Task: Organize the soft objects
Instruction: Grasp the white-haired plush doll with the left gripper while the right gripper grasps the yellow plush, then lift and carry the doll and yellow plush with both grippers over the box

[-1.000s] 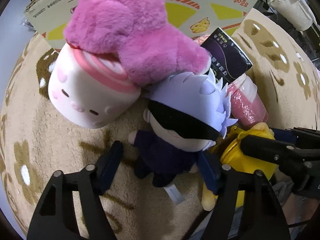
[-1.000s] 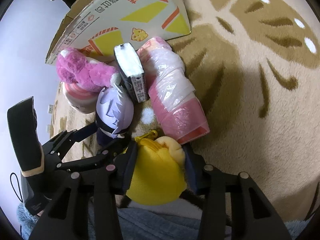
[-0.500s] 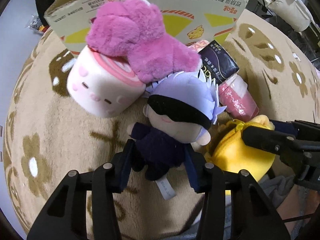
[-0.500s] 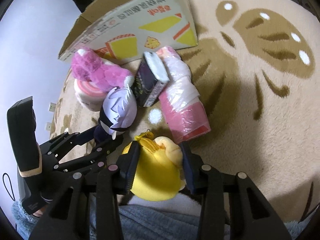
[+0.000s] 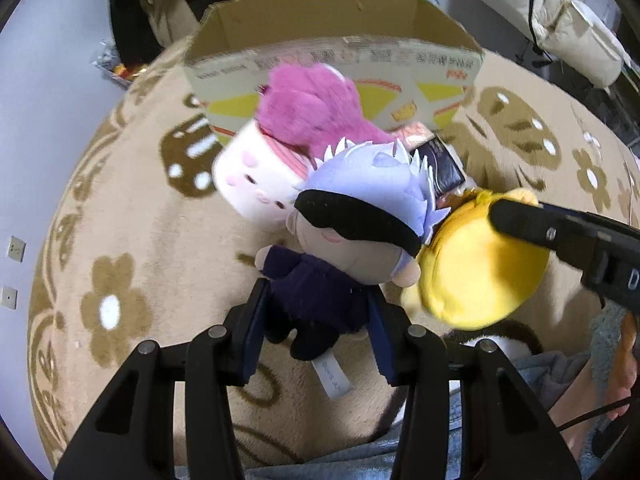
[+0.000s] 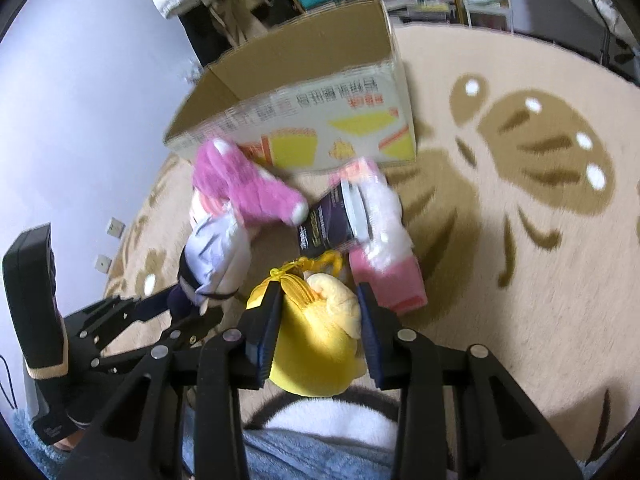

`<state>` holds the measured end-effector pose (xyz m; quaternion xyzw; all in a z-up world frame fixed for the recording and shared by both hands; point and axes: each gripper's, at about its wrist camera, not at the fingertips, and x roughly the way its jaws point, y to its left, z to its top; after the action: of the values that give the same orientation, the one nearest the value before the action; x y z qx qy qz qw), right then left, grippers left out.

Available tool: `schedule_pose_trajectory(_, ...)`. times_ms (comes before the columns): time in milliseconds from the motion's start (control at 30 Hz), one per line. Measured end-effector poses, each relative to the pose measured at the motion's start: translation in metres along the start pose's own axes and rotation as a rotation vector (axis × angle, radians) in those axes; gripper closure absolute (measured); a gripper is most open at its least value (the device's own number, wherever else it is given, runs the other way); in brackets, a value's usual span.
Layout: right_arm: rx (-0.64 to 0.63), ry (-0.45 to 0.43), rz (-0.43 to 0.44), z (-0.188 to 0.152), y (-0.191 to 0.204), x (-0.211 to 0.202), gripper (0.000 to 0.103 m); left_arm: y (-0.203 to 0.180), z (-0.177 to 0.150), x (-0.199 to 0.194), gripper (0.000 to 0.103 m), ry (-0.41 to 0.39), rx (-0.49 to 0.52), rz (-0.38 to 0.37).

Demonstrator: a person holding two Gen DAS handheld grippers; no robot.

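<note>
The doll (image 5: 352,236) (pale spiky hair, black blindfold) is gripped by its dark body in the left gripper (image 5: 316,332), in front of the open cardboard box (image 5: 332,40). The yellow plush (image 6: 316,344) is squeezed between the right gripper's (image 6: 318,328) jaws, which have just been closing, also before the box, above the carpet (image 6: 500,240).

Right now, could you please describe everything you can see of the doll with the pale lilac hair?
The doll is soft plush: spiky lilac felt hair, black blindfold, pale face, dark purple body, white tag below. The left gripper clamps its body, jaws just closing, holding it head-up over the rug. Its head touches the yellow plush.
</note>
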<state>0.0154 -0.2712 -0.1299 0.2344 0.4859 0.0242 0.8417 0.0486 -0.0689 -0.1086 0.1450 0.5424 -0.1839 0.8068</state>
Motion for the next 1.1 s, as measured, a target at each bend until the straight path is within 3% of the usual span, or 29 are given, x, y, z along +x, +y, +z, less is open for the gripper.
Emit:
schedule_pose_trajectory(267,-0.11,-0.199,-0.026,0.011,0.023,-0.036,0.067,0.001,-0.003,-0.03,0.058,-0.125,-0.038,0.054)
schedule_pose_trajectory(467,-0.19,-0.346,-0.071,0.014,0.042,-0.062,0.067,0.0,-0.002,-0.057,0.058,-0.27,-0.055,0.121)
schedule_pose_trajectory(600,-0.187,-0.399,-0.078,0.02,0.045,-0.072,0.067,0.002,0.002,-0.075,0.058,-0.369,-0.058,0.185)
schedule_pose_trajectory(700,-0.157,-0.439,-0.049,0.024,0.043,-0.081,0.067,0.005,0.008,-0.082,0.058,-0.393,-0.062,0.185)
schedule_pose_trajectory(1100,-0.218,-0.578,-0.086,0.041,0.062,-0.11,0.067,0.009,0.022,-0.096,0.058,-0.488,-0.062,0.214)
